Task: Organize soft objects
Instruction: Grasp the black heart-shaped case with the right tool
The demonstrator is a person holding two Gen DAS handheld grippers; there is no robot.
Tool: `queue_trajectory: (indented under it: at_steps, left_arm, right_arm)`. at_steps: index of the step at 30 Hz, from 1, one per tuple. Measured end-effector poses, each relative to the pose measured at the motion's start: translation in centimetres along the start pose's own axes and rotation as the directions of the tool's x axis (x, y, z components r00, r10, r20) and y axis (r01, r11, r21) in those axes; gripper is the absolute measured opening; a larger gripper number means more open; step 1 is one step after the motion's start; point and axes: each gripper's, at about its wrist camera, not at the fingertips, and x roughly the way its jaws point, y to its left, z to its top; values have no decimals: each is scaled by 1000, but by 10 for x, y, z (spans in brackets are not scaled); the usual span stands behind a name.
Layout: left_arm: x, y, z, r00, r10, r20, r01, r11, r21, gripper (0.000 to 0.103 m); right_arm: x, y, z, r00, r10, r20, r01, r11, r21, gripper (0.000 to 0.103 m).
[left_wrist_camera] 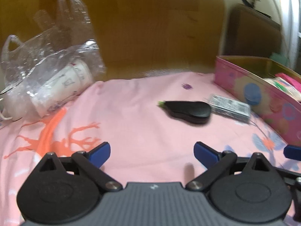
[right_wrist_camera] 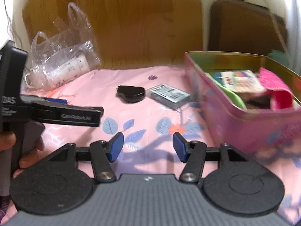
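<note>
A pink tin box (right_wrist_camera: pixel 240 124) stands at the right on the pink sheet; it also shows in the left wrist view (left_wrist_camera: pixel 263 101). It holds a pink cloth (right_wrist_camera: pixel 272 82), a green item (right_wrist_camera: pixel 233 96) and a printed packet (right_wrist_camera: pixel 242 81). A black flat case (left_wrist_camera: pixel 188 110) (right_wrist_camera: pixel 131 93) and a grey packet (left_wrist_camera: pixel 229 108) (right_wrist_camera: pixel 168 94) lie in front of it. My left gripper (left_wrist_camera: pixel 151 153) is open and empty, well short of the case. My right gripper (right_wrist_camera: pixel 148 146) is open and empty over the sheet, left of the tin.
A clear plastic bag (left_wrist_camera: pixel 47 64) (right_wrist_camera: pixel 62 64) with white cups in it lies at the back left. A wooden headboard (left_wrist_camera: pixel 150 22) rises behind the bed. The left gripper's body (right_wrist_camera: pixel 56 113) and the hand holding it show at the left of the right wrist view.
</note>
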Motion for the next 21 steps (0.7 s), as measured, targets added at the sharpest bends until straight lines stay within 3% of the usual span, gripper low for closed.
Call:
queue_trajectory:
  at_steps: [6,10,15,17,18,21]
  left_arm:
    - [3,28,7,999,52,6,-51,995,-90,99]
    - [6,43,11,997,78,0,-77,986,-145,99]
    - [6,58,14,994,108,-2,-106,975,-197,99]
    - [8,59,14,994,112,-11,-112,973,-203,99]
    - [9,60,14,994,111,-14,-111,972,-205,99]
    - [9,62,13,995,100,-18,-102,971,-217,99]
  right_arm:
    - [52,11,45,999,31,-44,-38,987,-155,61]
    - [91,9,70,985,112,-133,-125,987,-96,61]
    - [126,23,70,982,98,-159,-121,983,-141,63]
    - [128,27,70,986,100,-136,-124,976,-179,62]
    - [127,27,70,984,110,-141,-134,976,-174,54]
    - [117,25,67,980,127,-152,-154,970,-188,53]
